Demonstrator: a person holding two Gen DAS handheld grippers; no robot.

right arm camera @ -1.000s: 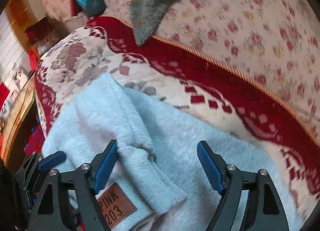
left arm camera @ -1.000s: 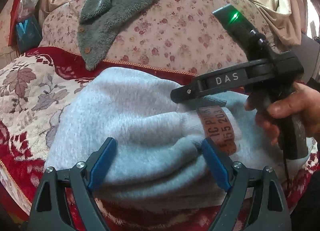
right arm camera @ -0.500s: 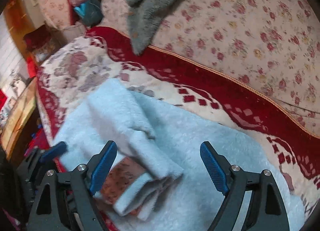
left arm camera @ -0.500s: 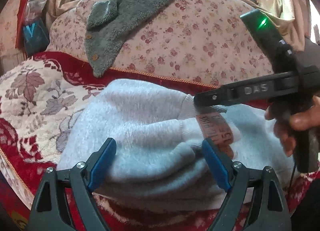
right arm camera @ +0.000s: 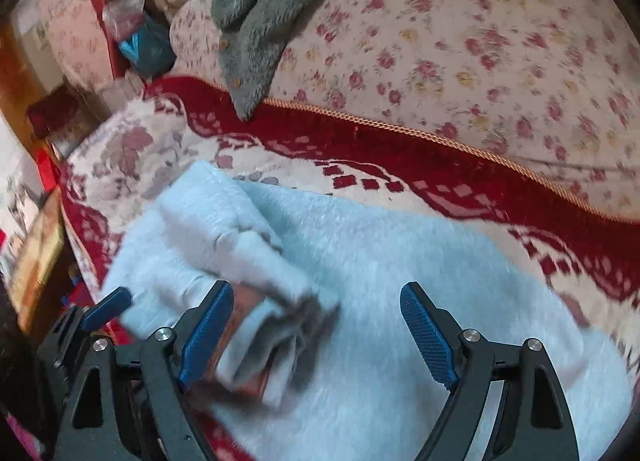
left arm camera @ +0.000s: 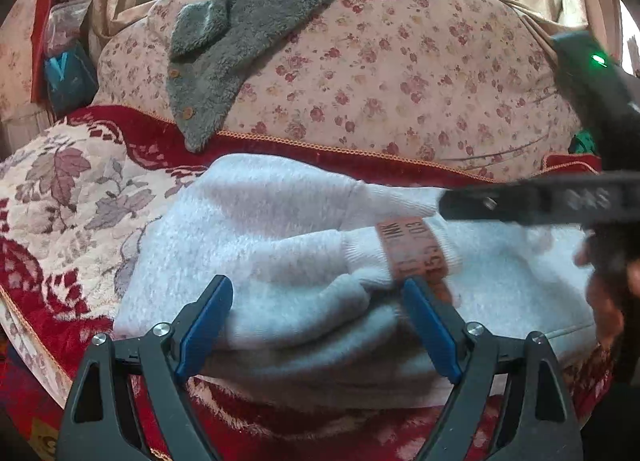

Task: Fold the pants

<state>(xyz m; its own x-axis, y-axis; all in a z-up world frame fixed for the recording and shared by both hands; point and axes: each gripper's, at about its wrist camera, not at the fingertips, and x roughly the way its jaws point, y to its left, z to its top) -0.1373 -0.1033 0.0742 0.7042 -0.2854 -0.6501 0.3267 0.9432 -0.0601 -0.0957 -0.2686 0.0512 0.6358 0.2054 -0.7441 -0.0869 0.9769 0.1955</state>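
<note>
Light blue fleece pants [left arm camera: 272, 229] lie folded on the red and cream sofa cover [left arm camera: 60, 197]. Their ribbed cuff with a brown leather patch [left arm camera: 412, 245] lies on top. My left gripper [left arm camera: 320, 325] is open, its blue pads on either side of the folded bundle's near edge. My right gripper [right arm camera: 316, 329] is open above the pants [right arm camera: 380, 261], with the cuffs and patch [right arm camera: 244, 321] beside its left pad. The right gripper's black body [left arm camera: 560, 201] shows at the right of the left wrist view. The left gripper's pad [right arm camera: 106, 307] shows at the lower left of the right wrist view.
A grey fleece garment [left arm camera: 248, 33] hangs over the floral sofa back [left arm camera: 400, 73]. A blue bag [left arm camera: 68, 77] and clutter sit past the sofa's left end. The seat's front edge lies just below the pants.
Both grippers have pulled back and up from the pants. The right gripper has moved right, off the cuffs. The pants stay folded where they were.
</note>
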